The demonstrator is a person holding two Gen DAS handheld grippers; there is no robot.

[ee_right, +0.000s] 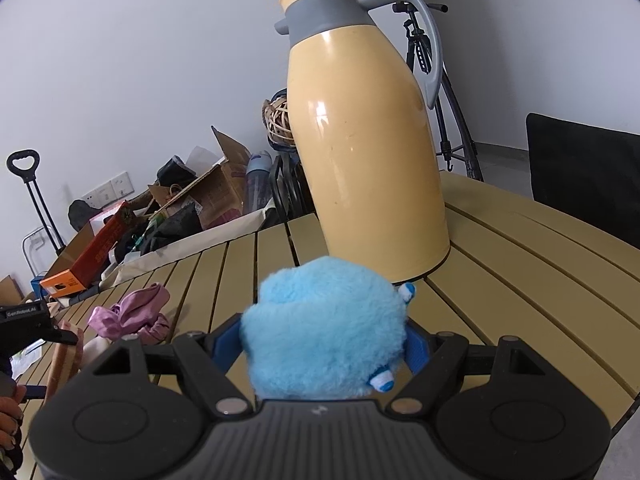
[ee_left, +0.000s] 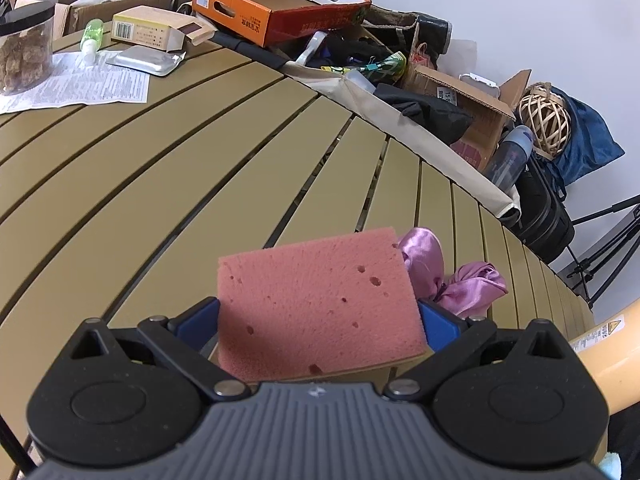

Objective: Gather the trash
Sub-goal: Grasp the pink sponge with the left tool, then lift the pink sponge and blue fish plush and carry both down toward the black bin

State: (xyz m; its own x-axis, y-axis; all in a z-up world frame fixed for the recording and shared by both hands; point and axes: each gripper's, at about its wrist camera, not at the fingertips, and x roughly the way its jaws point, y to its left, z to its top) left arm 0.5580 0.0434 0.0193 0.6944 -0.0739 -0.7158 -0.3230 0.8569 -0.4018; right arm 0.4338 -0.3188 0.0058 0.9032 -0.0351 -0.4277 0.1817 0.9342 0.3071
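L gripper [ee_left: 318, 320] angled down over table [ee_left: 160, 184], clamping sponge [ee_left: 316, 300]; R gripper [ee_right: 326, 344] nearly level, clamping plush [ee_right: 324, 328] near jug [ee_right: 368, 152].

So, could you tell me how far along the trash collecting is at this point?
Nothing looks binned yet; no bin is in view. In hand: the left gripper is shut on a pink sponge, and the right gripper is shut on a blue plush toy. Left on the table: purple cloth, foil pouch, printed leaflet.
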